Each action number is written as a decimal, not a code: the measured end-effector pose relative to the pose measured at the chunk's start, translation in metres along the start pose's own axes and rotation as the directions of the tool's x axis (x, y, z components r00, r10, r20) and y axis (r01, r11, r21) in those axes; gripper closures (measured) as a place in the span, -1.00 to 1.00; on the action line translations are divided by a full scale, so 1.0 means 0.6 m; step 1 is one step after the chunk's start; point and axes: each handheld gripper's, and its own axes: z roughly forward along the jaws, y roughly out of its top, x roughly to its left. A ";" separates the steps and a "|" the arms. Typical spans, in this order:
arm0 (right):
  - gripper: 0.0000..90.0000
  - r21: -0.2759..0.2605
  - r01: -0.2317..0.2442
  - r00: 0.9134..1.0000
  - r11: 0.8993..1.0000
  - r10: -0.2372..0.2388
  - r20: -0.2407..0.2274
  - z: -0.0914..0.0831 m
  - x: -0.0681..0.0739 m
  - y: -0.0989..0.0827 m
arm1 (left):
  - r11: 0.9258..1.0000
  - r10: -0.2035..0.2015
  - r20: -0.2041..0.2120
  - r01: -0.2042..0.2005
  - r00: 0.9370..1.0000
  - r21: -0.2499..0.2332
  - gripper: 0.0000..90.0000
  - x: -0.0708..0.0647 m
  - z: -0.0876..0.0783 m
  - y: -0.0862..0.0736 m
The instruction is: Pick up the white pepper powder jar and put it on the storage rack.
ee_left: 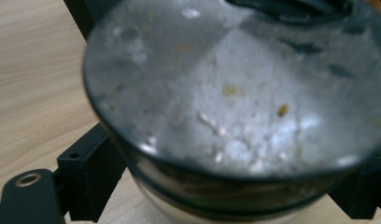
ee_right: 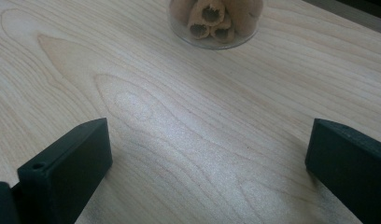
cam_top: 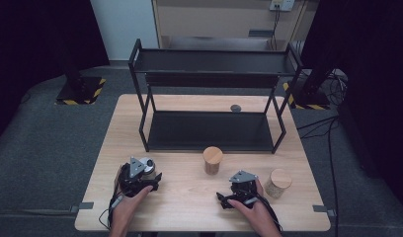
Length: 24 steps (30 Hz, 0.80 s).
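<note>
- At table's left, left gripper (cam_top: 149, 174) straddled a jar (ee_left: 235, 107); jaws apparently not yet clamped.
- Right gripper (ee_right: 207, 154) rested apart.
- Risk: glass could slip if lifted early.

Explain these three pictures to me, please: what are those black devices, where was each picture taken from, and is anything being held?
A person holds a two-jaw tool in each hand at a wooden table. The top picture looks down from above; the others come from cameras riding on each tool. The left gripper has its jaws on either side of a grey-lidded jar, though a firm grip cannot be confirmed. The right gripper is open over bare wood. Two wooden-lidded jars stand near a black shelf rack.
</note>
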 end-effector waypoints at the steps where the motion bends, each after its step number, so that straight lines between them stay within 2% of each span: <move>1: -0.99 -0.001 0.002 1.000 1.000 -0.002 0.000 0.000 0.000 0.000 | 1.000 -0.002 0.001 0.002 1.000 -0.002 -0.75 0.001 0.000 -0.002; 3: -0.99 0.000 0.000 1.000 1.000 0.000 0.000 0.000 0.000 0.000 | 1.000 -0.008 0.008 0.008 1.000 -0.007 -0.71 0.004 0.000 -0.005; 8: -0.99 0.000 0.000 1.000 1.000 0.000 0.000 0.000 0.000 0.000 | 1.000 -0.009 0.021 0.009 1.000 -0.018 -0.42 0.006 0.001 -0.011; 10: -0.99 0.000 0.000 1.000 1.000 0.000 0.000 0.000 0.000 0.000 | 1.000 -0.013 0.020 0.014 1.000 -0.018 -0.39 0.005 0.001 -0.013; 12: -0.99 0.000 0.000 1.000 1.000 0.000 0.000 0.000 0.000 0.000 | 0.999 -0.024 0.021 0.025 0.999 -0.022 -0.37 0.006 0.000 -0.014; 24: -0.99 0.000 0.000 1.000 1.000 0.000 0.000 0.000 0.000 0.000 | 1.000 0.015 0.047 -0.014 0.999 -0.028 -0.36 0.003 -0.008 0.002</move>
